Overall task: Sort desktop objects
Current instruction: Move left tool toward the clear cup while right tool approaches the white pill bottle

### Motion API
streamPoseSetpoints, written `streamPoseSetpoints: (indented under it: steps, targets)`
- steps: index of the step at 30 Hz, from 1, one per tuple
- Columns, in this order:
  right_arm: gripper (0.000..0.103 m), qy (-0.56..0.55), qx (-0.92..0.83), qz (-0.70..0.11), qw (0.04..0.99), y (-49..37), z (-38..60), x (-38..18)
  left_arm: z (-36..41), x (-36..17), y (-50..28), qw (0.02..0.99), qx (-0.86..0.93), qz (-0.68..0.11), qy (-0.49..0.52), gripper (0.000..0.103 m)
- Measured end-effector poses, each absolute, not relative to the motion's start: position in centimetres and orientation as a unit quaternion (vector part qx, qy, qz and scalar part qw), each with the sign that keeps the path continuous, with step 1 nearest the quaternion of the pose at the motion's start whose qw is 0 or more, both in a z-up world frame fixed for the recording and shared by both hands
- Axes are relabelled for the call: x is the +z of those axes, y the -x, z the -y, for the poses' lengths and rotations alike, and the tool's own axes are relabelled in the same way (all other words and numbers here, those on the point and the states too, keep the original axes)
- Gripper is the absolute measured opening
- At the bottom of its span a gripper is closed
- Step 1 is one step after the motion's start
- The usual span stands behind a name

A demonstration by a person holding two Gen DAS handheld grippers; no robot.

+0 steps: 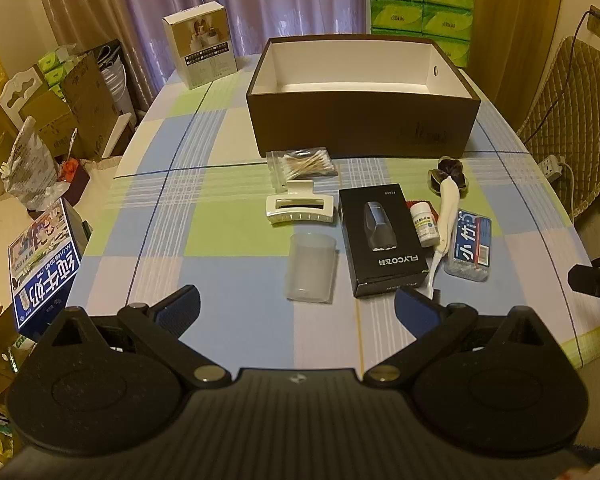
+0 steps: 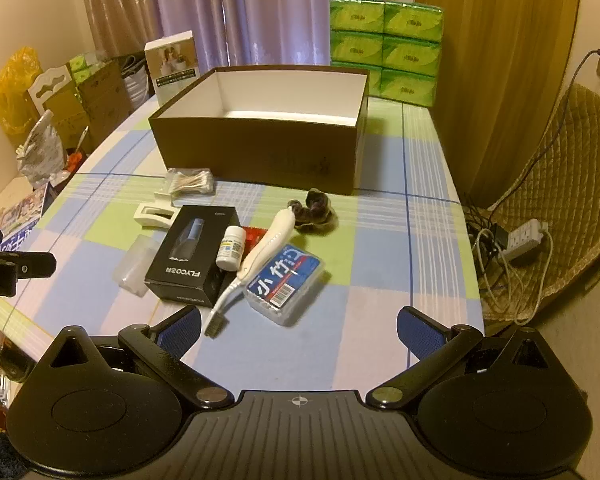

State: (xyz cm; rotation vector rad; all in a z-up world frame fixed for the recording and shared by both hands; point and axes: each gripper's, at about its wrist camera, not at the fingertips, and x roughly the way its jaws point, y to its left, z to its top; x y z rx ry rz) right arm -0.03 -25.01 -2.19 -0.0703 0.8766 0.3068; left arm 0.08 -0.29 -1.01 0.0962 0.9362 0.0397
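fingers spread wide | left gripper (image 1: 296,308) (holding nothing) | right gripper (image 2: 298,322) likewise, above the table (image 2: 380,248)

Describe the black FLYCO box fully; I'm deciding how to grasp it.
The black FLYCO box is a matte cardboard carton printed with a dark shaver picture and white lettering. It lies flat and closed on the checked tablecloth, in front of the open brown box. A small white pill bottle stands against its right side; the clear plastic cup lies just left.
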Motion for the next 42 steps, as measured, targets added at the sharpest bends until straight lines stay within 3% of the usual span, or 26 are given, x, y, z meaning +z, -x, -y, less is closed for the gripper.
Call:
streamPoseSetpoints:
  steps: [42]
  targets:
    - [0.101,0.036,0.154,-0.429,0.889,-0.2,24.86,-2.42,0.48,-1.68,-0.32,0.886,0.018,-0.462,-0.045,0.102]
